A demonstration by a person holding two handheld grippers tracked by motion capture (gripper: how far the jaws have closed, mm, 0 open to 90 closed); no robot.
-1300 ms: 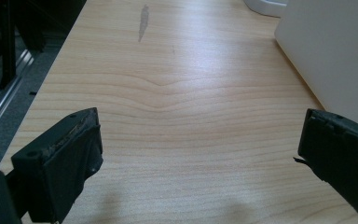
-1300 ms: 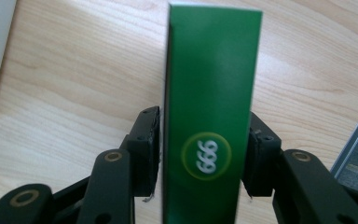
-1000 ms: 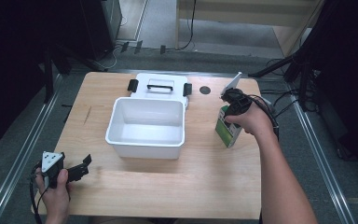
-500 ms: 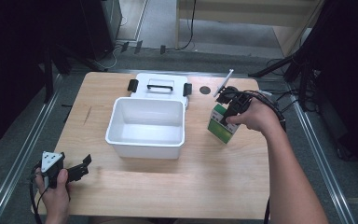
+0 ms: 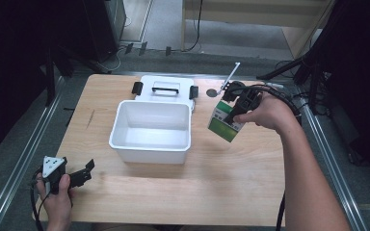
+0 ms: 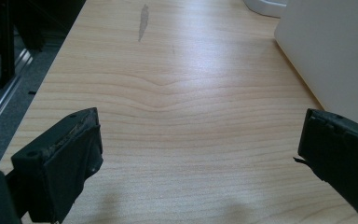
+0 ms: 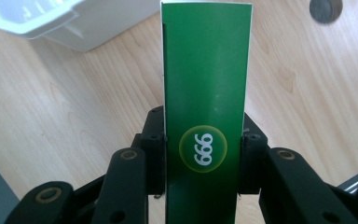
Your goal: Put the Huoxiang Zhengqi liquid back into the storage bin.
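Now | right gripper clamped on green carton, held tilted above table, right of white bin | lid far behind bin | left gripper wide, near-left corner.

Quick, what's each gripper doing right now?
Left gripper: open, holding nothing, low over the table.
Right gripper: shut on the green box.
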